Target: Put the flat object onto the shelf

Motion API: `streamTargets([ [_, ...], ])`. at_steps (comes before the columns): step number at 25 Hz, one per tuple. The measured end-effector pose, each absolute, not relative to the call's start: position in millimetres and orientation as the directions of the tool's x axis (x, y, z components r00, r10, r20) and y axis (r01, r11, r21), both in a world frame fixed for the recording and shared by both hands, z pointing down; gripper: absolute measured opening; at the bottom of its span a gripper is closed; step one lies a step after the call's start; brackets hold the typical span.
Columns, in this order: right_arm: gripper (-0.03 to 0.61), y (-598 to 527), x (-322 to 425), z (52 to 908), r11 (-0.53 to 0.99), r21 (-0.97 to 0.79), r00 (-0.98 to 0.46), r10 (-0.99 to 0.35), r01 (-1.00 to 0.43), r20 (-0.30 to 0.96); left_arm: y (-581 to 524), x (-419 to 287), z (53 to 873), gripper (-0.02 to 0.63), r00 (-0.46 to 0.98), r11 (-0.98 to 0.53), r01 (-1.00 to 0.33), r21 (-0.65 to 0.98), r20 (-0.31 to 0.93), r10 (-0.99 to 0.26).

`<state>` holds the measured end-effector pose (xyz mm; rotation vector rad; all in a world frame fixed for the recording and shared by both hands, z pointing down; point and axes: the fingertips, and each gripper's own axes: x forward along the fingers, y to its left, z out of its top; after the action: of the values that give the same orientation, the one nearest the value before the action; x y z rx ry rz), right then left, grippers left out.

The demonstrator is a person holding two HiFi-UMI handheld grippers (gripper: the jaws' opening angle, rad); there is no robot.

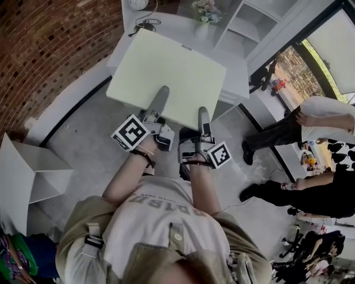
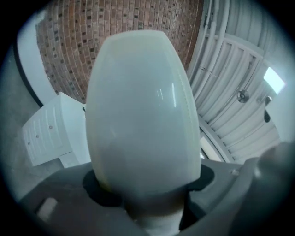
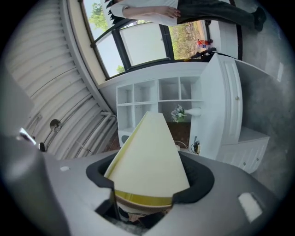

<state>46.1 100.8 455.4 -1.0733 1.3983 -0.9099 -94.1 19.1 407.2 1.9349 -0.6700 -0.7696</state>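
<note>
I hold a large flat pale yellow-green board (image 1: pixel 169 75) up in front of me with both grippers at its near edge. My left gripper (image 1: pixel 162 93) is shut on the near edge towards the left, its top finger lying over the board. My right gripper (image 1: pixel 203 113) is shut on the near edge towards the right. In the left gripper view the board (image 2: pixel 143 110) fills the middle, running out from between the jaws. In the right gripper view the board (image 3: pixel 150 156) tapers away towards the white cubby shelf (image 3: pixel 156 99), which stands beyond it.
The white shelf unit (image 1: pixel 252 19) stands at the far right, with a vase of flowers (image 1: pixel 205 11) beside it. A low white counter (image 1: pixel 239 75) lies under the board's far side. A white cabinet (image 1: pixel 28 172) stands left; the brick wall (image 1: pixel 50 39) is behind. People (image 1: pixel 321 119) are at the right.
</note>
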Motion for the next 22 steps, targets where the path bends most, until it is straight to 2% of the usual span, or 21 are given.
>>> streamTargets([
  [6,0.324,68,38,434,0.361,-0.916,0.017,-0.929,-0.175,-0.369,-3,-103,396,0.400,0.772,-0.566,-0.127,0.814,-0.277,-0.571],
  [12,0.318,51,34,418,0.411,-0.893,0.046,-0.904,-0.182,-0.426,-13,-117,400,0.424,0.820,-0.608,-0.130,0.783,-0.260,-0.510],
  [22,0.318,44,41,425,0.376,-0.906,0.102,-0.911,-0.194,-0.399,-30,-140,415,0.439,0.806,-0.573,-0.145,0.806,-0.240,-0.542],
])
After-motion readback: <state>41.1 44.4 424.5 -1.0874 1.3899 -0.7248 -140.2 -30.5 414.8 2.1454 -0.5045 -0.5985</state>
